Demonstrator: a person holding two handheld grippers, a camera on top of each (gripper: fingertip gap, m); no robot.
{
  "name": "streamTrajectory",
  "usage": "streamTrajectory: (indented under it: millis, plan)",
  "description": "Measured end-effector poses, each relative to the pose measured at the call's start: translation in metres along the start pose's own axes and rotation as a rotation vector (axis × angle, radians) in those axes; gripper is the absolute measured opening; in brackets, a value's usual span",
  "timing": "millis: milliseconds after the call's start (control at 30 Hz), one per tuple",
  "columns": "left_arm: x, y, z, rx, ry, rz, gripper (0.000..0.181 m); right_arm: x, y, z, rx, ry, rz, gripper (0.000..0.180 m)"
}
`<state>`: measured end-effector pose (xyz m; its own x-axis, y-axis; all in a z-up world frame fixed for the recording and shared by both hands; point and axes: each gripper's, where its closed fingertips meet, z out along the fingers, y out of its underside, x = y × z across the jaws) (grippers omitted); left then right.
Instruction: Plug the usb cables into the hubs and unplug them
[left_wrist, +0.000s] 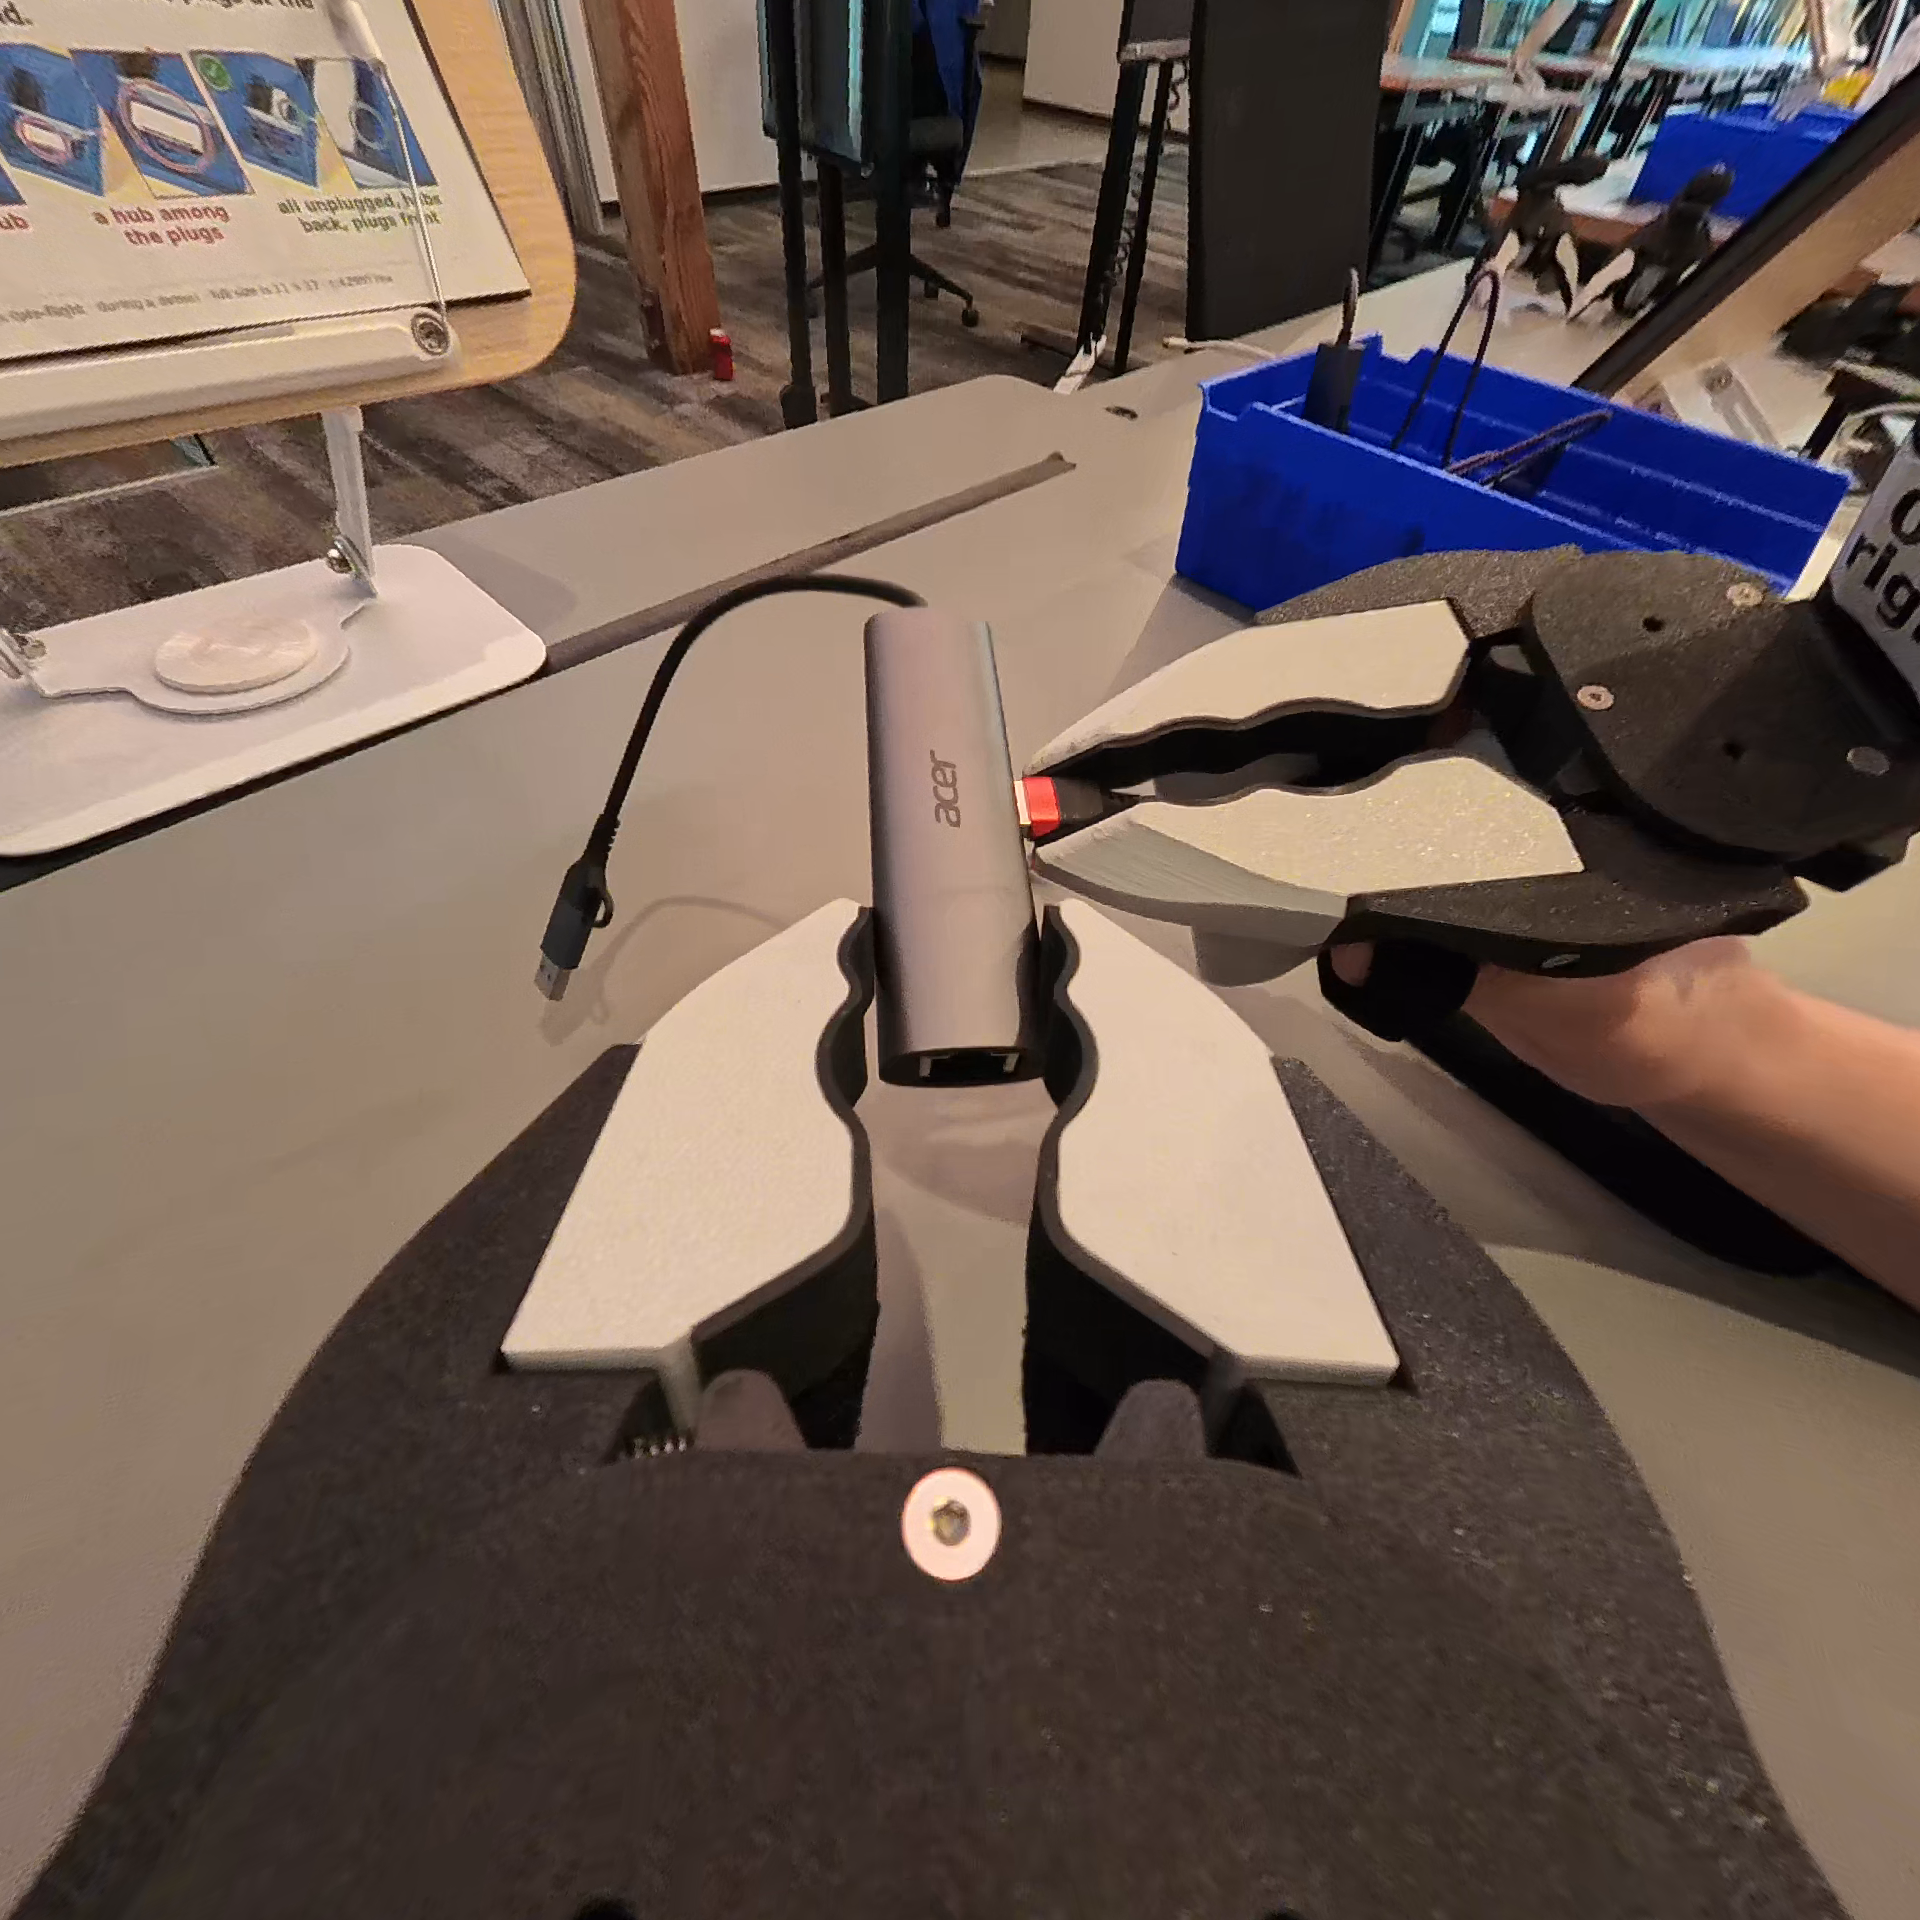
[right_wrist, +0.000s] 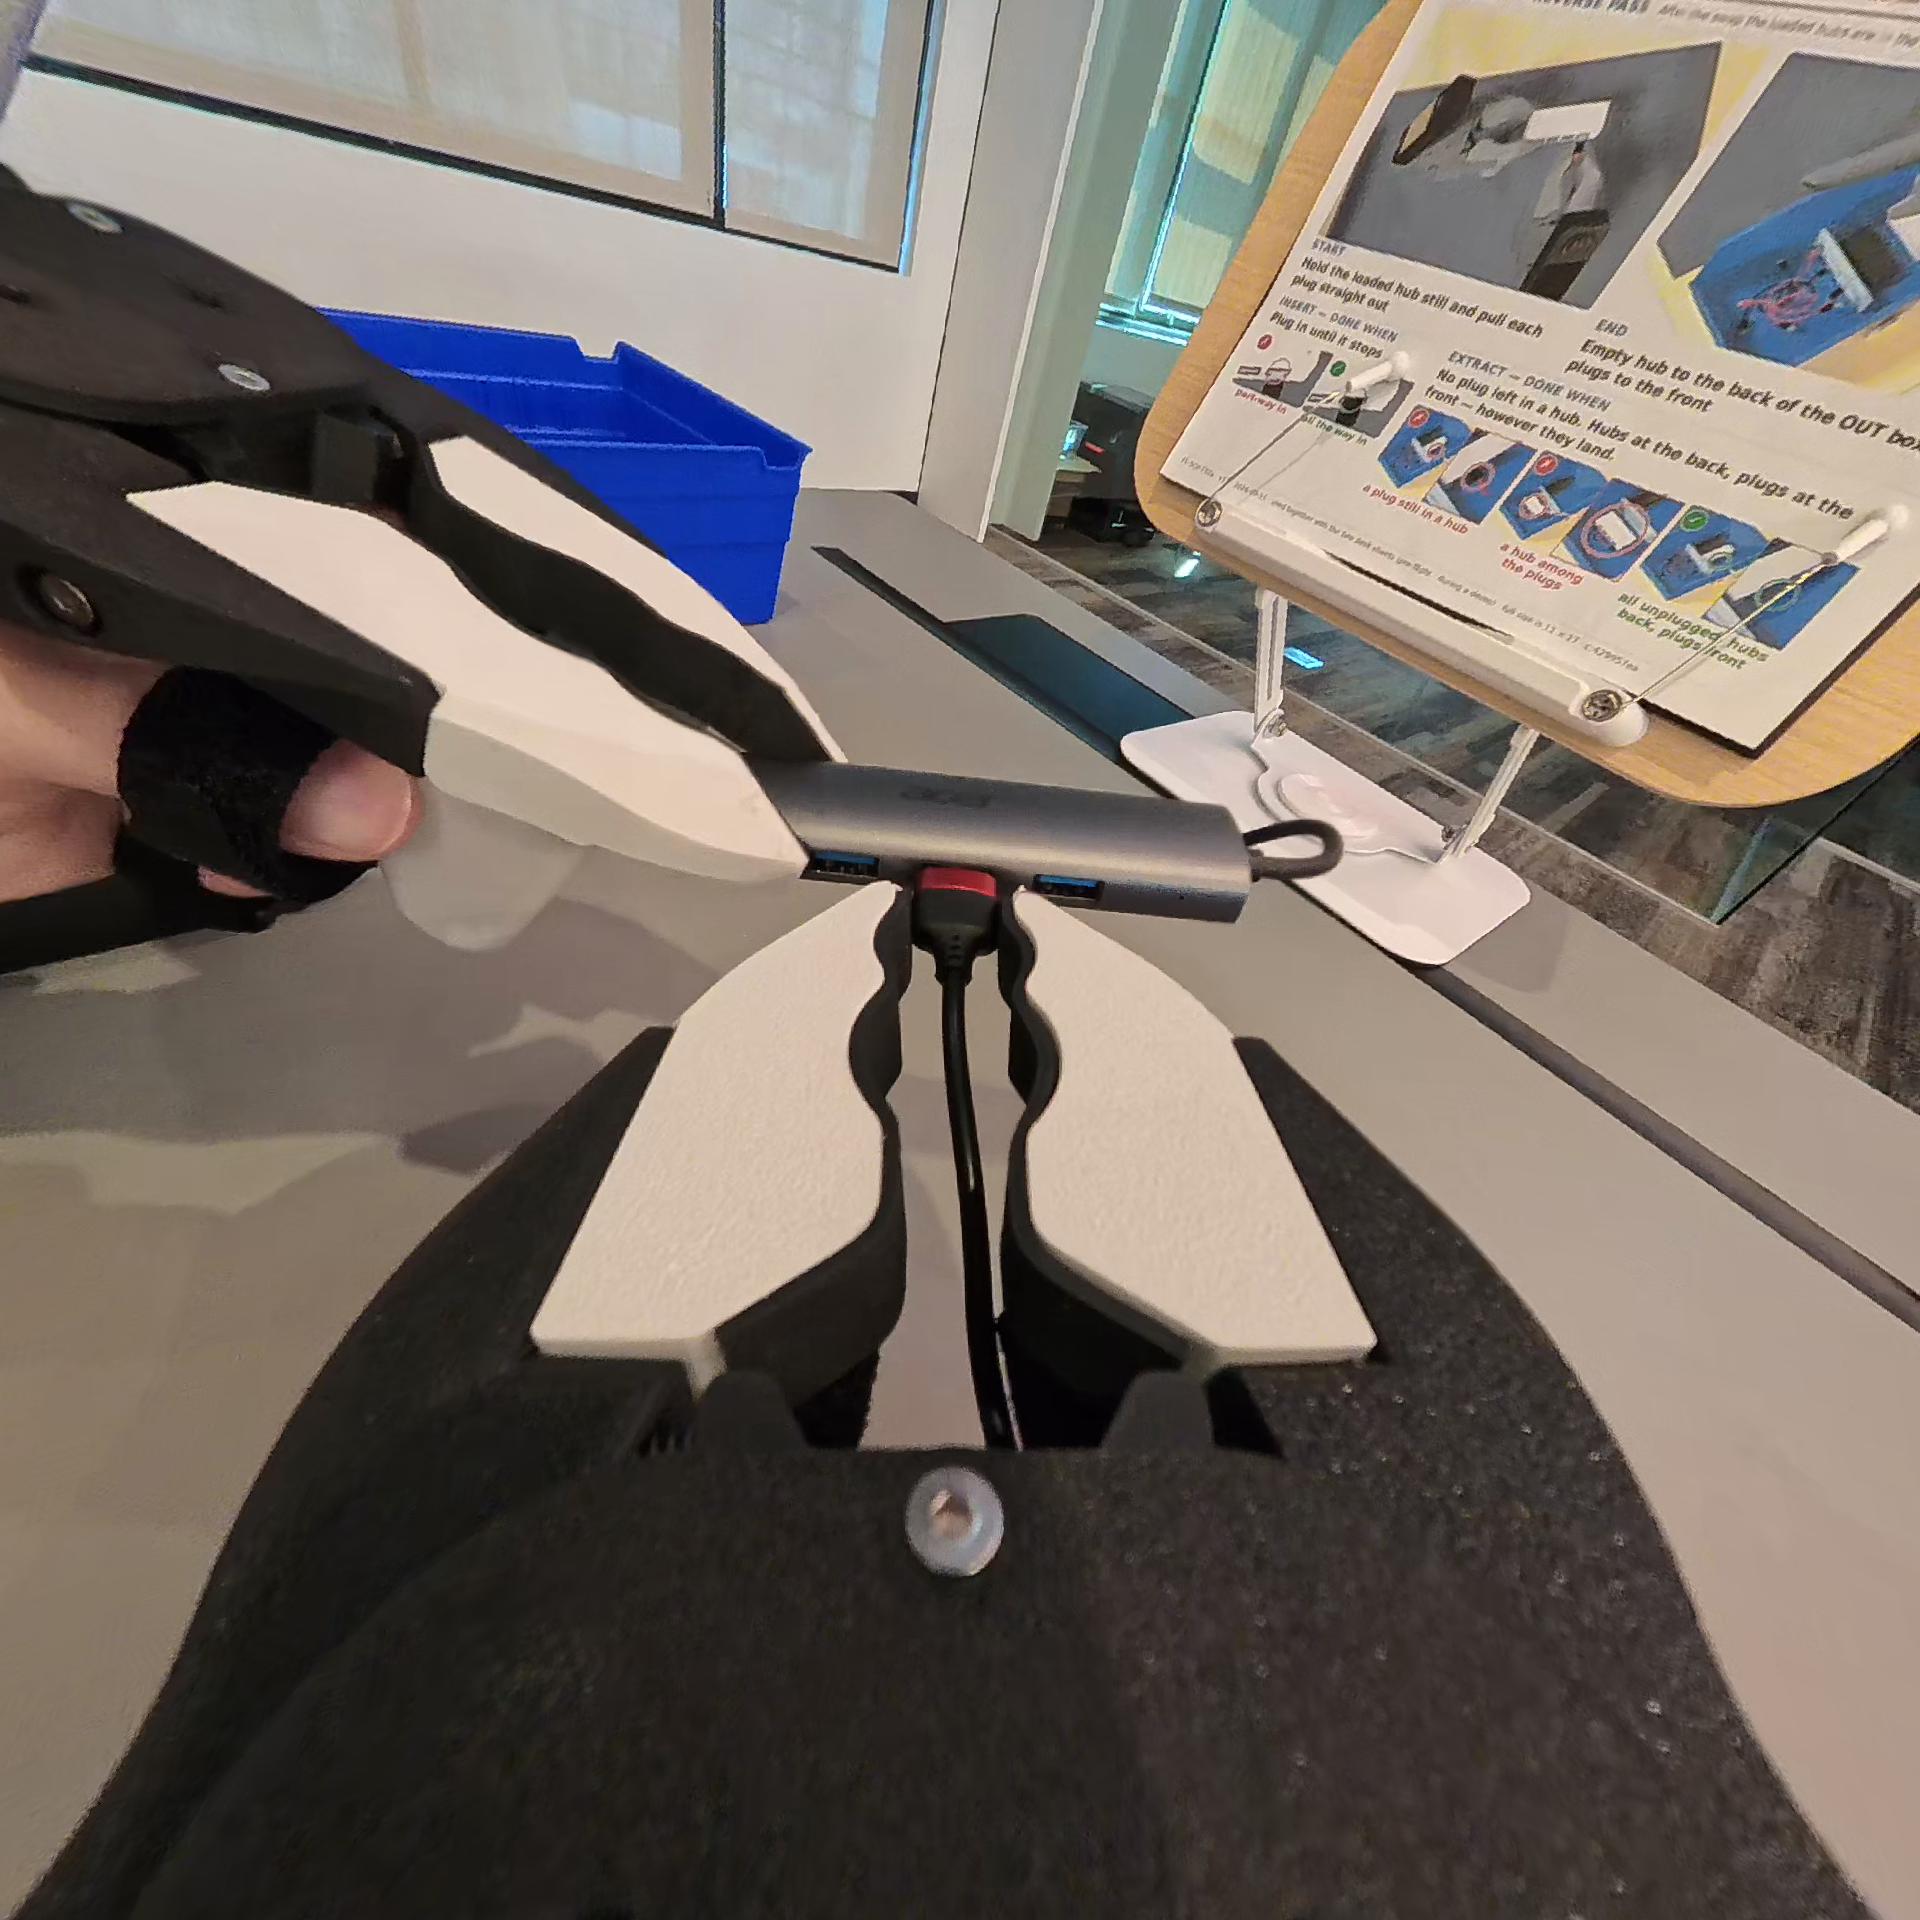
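Grey hub (left_wrist: 951, 831) clamped in left hand-held gripper (left_wrist: 951, 925); right hand-held gripper (right_wrist: 956, 904) pinches red-collared plug (right_wrist: 956, 888) (seated).

The left wrist view sits just behind its own jaws, looking forward and slightly down over the grey tabletop (left_wrist: 312, 1039) at close range, towards an office interior. The right wrist view sits likewise behind its jaws, low over the tabletop, facing a window wall. The two views look roughly crosswise. Both share the slim grey metal hub (left_wrist: 945, 821) (right_wrist: 1013, 816), the red-collared plug (left_wrist: 1042, 808) (right_wrist: 958, 884), a blue plastic bin (left_wrist: 1475, 520) (right_wrist: 644, 457) and the white-footed instruction sheet stand (left_wrist: 260, 644) (right_wrist: 1340, 831).
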<state>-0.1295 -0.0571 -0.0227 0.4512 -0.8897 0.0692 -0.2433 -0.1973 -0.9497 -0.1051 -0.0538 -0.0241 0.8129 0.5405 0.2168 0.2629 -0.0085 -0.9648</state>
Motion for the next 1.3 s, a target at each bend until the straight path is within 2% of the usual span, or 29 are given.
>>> streamTrajectory:
  millis: [200, 400, 533, 633, 733, 800, 833, 967, 1200, 1300]
  plan:
    - [-0.001, -0.003, -0.002, 0.054, -0.001, -0.008, 0.03, -0.001, 0.004, 0.0, -0.03, 0.025, -0.085, 0.015]
    - [0.001, -0.006, -0.006, 0.067, 0.002, 0.021, 0.029, -0.005, 0.0, -0.001, -0.015, -0.023, -0.006, 0.015]
    - [0.002, -0.007, -0.005, 0.058, -0.003, 0.046, 0.029, -0.005, 0.002, -0.002, -0.043, 0.001, -0.083, 0.014]
    - [-0.002, -0.016, -0.006, 0.117, -0.031, 0.047, 0.039, -0.003, -0.002, -0.004, -0.035, 0.035, -0.092, 0.014]
    - [-0.005, -0.019, -0.014, 0.162, -0.057, 0.055, 0.038, 0.004, -0.005, -0.008, -0.017, 0.065, -0.062, 0.014]
    - [-0.006, -0.019, -0.019, 0.202, -0.053, 0.009, 0.052, 0.006, -0.005, -0.008, -0.004, 0.052, -0.016, 0.014]
    - [-0.002, -0.017, -0.019, 0.214, -0.022, -0.03, 0.054, 0.006, -0.005, -0.008, 0.0, 0.046, 0.001, 0.014]
    - [0.004, -0.014, -0.013, 0.218, 0.028, -0.096, 0.05, 0.004, -0.005, -0.006, -0.003, 0.044, -0.013, 0.014]
    - [0.005, -0.012, 0.002, 0.176, -0.032, -0.034, 0.044, 0.002, -0.006, -0.006, -0.013, 0.066, -0.049, 0.014]
    - [0.001, -0.016, 0.001, 0.203, -0.041, -0.046, 0.033, 0.001, -0.006, -0.006, -0.011, 0.062, -0.051, 0.014]
